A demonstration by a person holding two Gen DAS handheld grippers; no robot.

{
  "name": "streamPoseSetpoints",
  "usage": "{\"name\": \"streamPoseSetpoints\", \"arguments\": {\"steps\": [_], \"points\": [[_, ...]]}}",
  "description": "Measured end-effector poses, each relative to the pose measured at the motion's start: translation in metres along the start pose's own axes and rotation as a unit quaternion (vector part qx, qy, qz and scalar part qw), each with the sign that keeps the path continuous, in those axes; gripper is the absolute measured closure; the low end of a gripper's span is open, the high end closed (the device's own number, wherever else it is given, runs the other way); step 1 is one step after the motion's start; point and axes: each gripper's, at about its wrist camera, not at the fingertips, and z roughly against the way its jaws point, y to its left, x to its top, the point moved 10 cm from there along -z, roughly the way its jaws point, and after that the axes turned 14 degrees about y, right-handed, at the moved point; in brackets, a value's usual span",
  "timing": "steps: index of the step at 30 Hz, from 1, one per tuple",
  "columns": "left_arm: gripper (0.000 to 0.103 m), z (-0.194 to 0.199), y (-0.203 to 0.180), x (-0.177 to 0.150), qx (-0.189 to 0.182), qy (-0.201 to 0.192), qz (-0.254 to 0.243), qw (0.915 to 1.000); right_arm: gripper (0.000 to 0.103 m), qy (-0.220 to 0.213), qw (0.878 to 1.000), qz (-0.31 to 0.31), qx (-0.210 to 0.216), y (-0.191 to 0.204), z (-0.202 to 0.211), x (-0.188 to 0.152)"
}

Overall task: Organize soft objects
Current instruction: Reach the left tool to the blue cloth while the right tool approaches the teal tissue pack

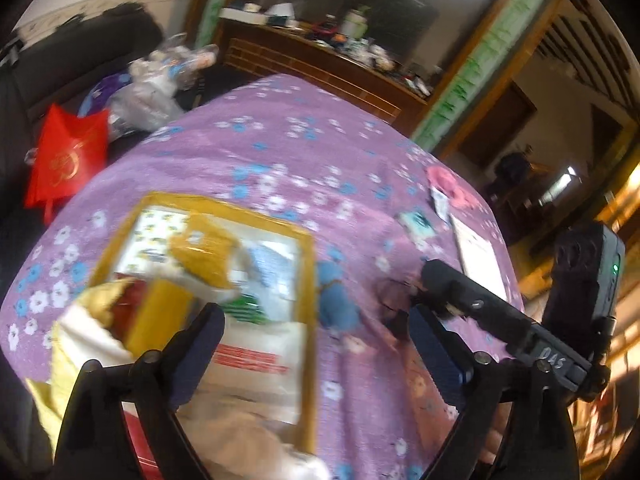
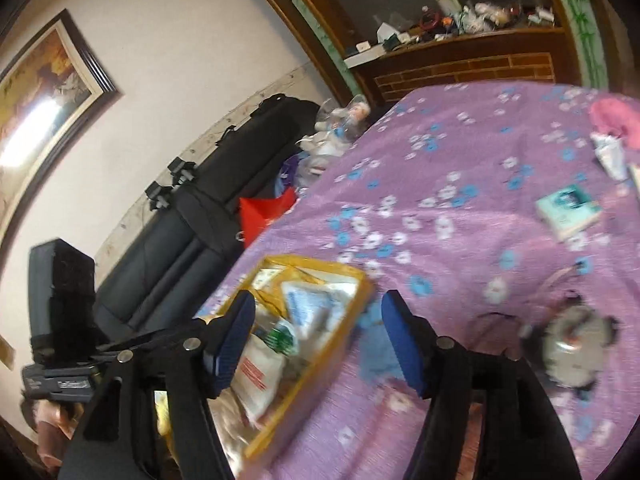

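While both of your grippers hang over the bed with nothing in them, the step in hand looks like the gap between one placement and the next pick.

Left wrist view: your left gripper (image 1: 316,344) has its fingers spread wide, and nothing sits between them. A purple bedspread (image 1: 280,152) with blue and white flowers fills the middle. At about eight o'clock lies a yellow-rimmed tray (image 1: 310,280), crowded with white and yellow packets that are too blurred to name. Just beside its right edge, near the centre, rests a blue soft toy (image 1: 334,292). Your right gripper (image 1: 404,300) reaches in from four o'clock, its tip near the toy but apart from it. At two o'clock, well apart, lies a pink soft item (image 1: 448,188).

Right wrist view: the right gripper (image 2: 318,344) also has its fingers apart, with nothing held. The blue soft toy (image 2: 378,344) shows in the gap, blurred, lying on the bedspread (image 2: 460,160) below the fingers and just beside the tray (image 2: 362,280), which sits at six to seven o'clock. The pink item (image 2: 616,118) is at two o'clock.

Judging by this, the next move calls for lowering one gripper over the blue toy, closing on its soft body gently, and lifting it over the rim into the tray.
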Motion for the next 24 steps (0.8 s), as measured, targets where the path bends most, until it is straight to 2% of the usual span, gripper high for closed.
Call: {"name": "streamPoseSetpoints", "arguments": {"steps": [5, 9, 11, 15, 20, 24], "points": [[0.008, -0.014, -0.033, -0.007, 0.028, 0.002, -0.046, 0.9986, 0.035, -0.005, 0.999, 0.006, -0.035, -0.021, 0.000, -0.019], [0.008, -0.022, -0.040, -0.010, 0.036, 0.007, -0.058, 0.9976, 0.035, -0.041, 0.999, -0.011, 0.002, -0.030, 0.023, -0.017], [0.008, -0.024, -0.040, -0.010, 0.040, 0.007, -0.056, 0.9976, 0.035, -0.063, 0.998, -0.018, 0.006, -0.034, 0.038, -0.013], [0.008, -0.036, -0.043, -0.009, 0.043, 0.019, -0.053, 0.9975, 0.036, -0.095, 0.993, -0.067, -0.013, -0.064, 0.059, -0.010], [0.008, -0.056, -0.051, -0.007, 0.061, 0.036, -0.074, 0.9948, 0.036, -0.117, 0.982, -0.138, -0.051, -0.108, 0.075, -0.011], [0.009, -0.079, -0.057, -0.001, 0.072, 0.066, -0.080, 0.9920, 0.036, -0.116, 0.976, -0.179, -0.031, -0.128, 0.076, -0.015]]}}
